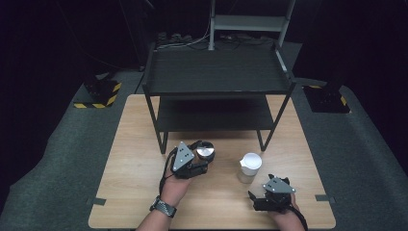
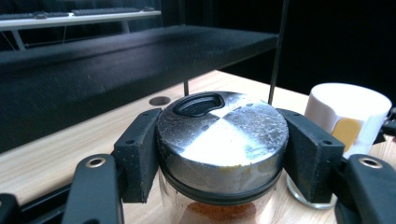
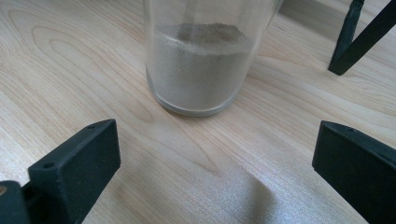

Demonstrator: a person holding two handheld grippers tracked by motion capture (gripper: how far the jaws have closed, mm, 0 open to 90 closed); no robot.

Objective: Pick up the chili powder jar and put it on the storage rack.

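Light wooden table (image 1: 134, 192); black two-tier shelf rack (image 1: 216, 82) beyond both grippers; metal-lidded spice jar (image 2: 222, 140) between left gripper's (image 1: 204, 156) jaws; white-lidded jar (image 1: 250, 167) just ahead of right gripper (image 1: 262, 190).

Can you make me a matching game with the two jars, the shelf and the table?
Things:
1. metal-lid jar
2. white-lid jar
3. shelf rack
4. table

Descriptions:
A. light wood
B. black, two levels
C. clamped between the left gripper's jaws
D. stands free, grey powder inside, ahead of the open right gripper

Pairs: 1-C, 2-D, 3-B, 4-A
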